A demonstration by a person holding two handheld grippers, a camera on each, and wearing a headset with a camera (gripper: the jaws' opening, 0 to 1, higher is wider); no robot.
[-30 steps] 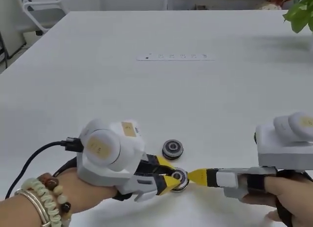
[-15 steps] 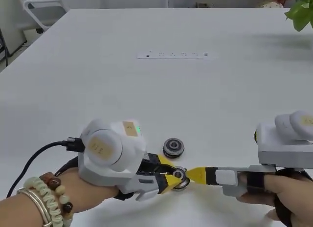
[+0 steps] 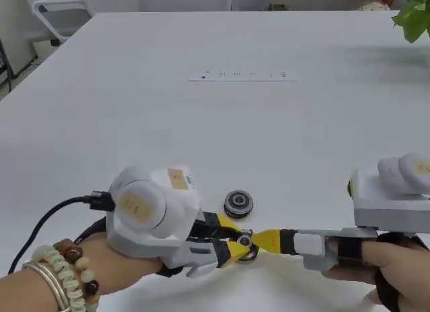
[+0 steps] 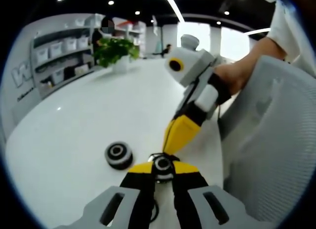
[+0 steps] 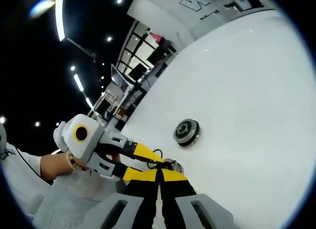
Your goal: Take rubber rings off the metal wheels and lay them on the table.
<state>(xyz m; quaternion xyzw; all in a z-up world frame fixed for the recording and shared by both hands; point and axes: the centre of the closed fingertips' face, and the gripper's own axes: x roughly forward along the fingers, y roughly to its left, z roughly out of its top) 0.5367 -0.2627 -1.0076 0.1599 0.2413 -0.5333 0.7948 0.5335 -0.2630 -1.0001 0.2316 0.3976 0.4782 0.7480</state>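
A small metal wheel (image 3: pixel 246 253) with a black rubber ring is held just above the white table (image 3: pixel 201 137), near its front edge. My left gripper (image 3: pixel 240 244) comes in from the left and is shut on this wheel (image 4: pixel 162 164). My right gripper (image 3: pixel 256 240) reaches in from the right. Its yellow tips are pressed together at the wheel's rim, apparently pinching the thin black ring (image 4: pixel 159 154). A second wheel (image 3: pixel 238 202) with its ring on lies flat on the table just behind. In the right gripper view it (image 5: pixel 186 131) sits beyond the held wheel (image 5: pixel 174 166).
A white power strip (image 3: pixel 242 76) lies across the middle of the table. Green plant leaves (image 3: pixel 413 16) hang in at the far right corner, and a chair (image 3: pixel 54 9) stands beyond the far left corner. A black cable (image 3: pixel 47 218) trails from the left gripper.
The right gripper's tip has slid a little to the left, onto the held wheel's rim. The left gripper and the second wheel have stayed in place.
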